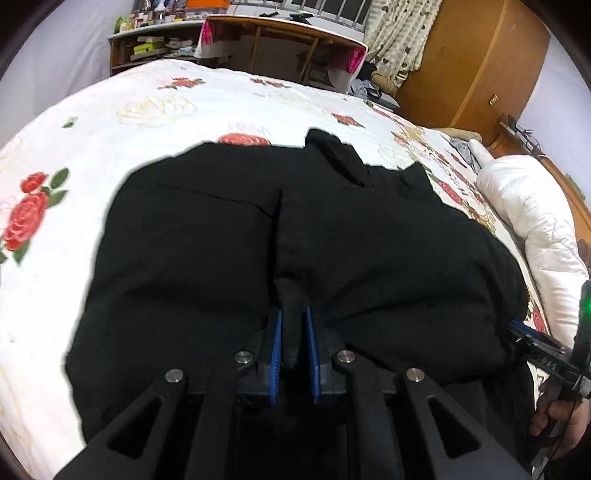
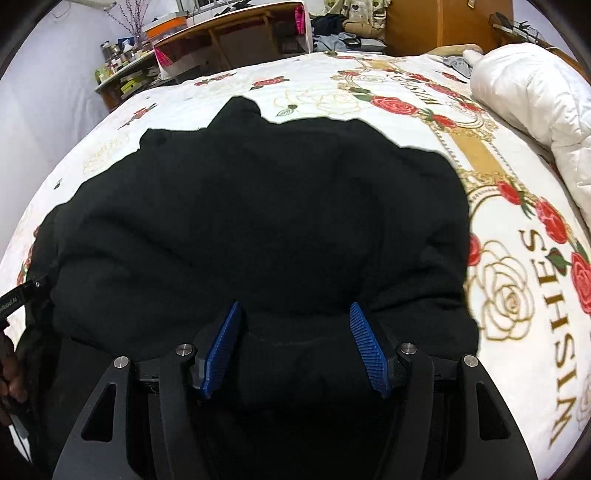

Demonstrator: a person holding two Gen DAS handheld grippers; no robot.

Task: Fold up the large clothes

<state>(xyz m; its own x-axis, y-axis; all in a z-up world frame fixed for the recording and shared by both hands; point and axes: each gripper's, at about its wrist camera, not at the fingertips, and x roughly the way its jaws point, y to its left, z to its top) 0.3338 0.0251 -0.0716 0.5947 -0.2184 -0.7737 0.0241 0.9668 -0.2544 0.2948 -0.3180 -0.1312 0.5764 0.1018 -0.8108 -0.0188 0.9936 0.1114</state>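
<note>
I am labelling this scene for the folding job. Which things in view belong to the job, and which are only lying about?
Belong to the job:
- black garment
- left gripper, shut on a fold of it
- right gripper, open over its near edge

Only lying about:
- white quilt
- wooden desk
- shelf of bottles
- wardrobe
</note>
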